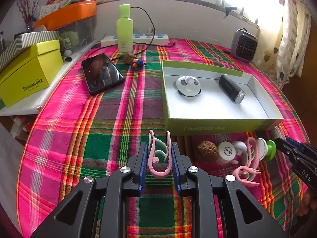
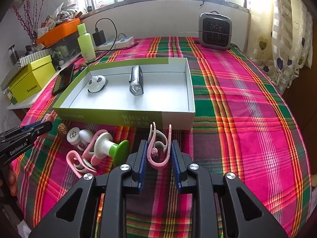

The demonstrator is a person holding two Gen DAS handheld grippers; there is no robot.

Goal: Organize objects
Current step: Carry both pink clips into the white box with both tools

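Observation:
My left gripper (image 1: 160, 152) is shut on a pink clip (image 1: 159, 158), held above the plaid cloth in front of the green-sided white box (image 1: 218, 127). My right gripper (image 2: 159, 150) is shut on another pink clip (image 2: 158, 148), just before the same box (image 2: 126, 117). The box holds a white round gadget (image 1: 188, 85) and a black bike light (image 1: 230, 88). Between the grippers lies a pile: more pink clips (image 2: 83, 158), a green-and-white stopper (image 2: 111, 148), a white cap (image 2: 73, 135) and a walnut (image 1: 207, 150).
A phone (image 1: 102, 73), a green bottle (image 1: 124, 29), a power strip (image 1: 138, 39), a second walnut (image 1: 129, 58) and a small blue toy (image 1: 137, 64) sit at the back left. A yellow box (image 1: 29, 73) stands left. A small heater (image 2: 215, 30) stands at the back.

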